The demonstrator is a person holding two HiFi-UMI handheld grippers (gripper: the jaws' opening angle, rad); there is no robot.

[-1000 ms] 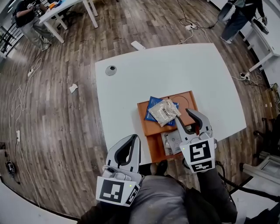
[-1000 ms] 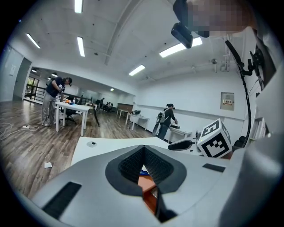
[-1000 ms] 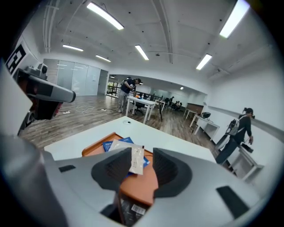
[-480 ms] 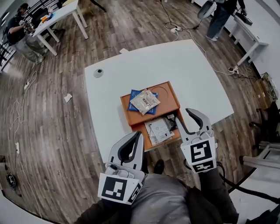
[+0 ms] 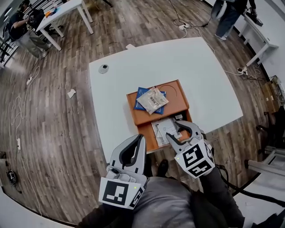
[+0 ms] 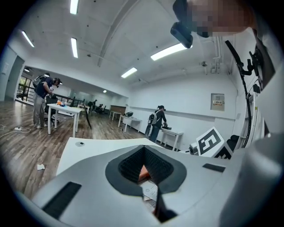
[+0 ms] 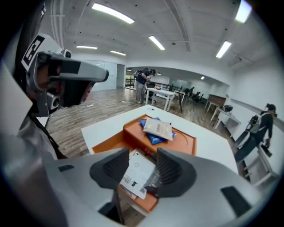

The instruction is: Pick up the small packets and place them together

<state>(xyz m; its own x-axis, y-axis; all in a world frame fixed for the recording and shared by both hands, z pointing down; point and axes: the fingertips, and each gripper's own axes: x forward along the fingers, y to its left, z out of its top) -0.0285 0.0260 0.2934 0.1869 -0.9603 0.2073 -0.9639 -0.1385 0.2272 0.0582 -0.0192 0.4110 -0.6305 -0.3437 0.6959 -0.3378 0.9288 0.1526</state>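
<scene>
An orange tray [image 5: 176, 95] [image 7: 184, 137] stands on the white table. On its upper level a silver packet [image 5: 152, 100] [image 7: 158, 128] lies on a blue packet [image 5: 143, 94] [image 7: 155, 138]. White packets [image 5: 162, 127] [image 7: 135, 170] lie on the lower front level. My right gripper [image 5: 174, 130] [image 7: 141, 159] hovers over them, tilted down. Its jaws have just been opening, and the white packet lies below the gap with no pad pressing on it. My left gripper [image 5: 141, 137] [image 6: 143, 148] is shut and empty at the table's front edge, left of the tray.
The white table [image 5: 178, 62] carries a small round grey disc [image 5: 103, 68] at its far left. Wooden floor with cables surrounds it. People stand at other tables, one at the far left [image 5: 22, 26] and one at the far right [image 5: 231, 13].
My right gripper has moved left and down, from beside the tray's right side to over the white packets on the lower level. The left gripper has barely shifted.
</scene>
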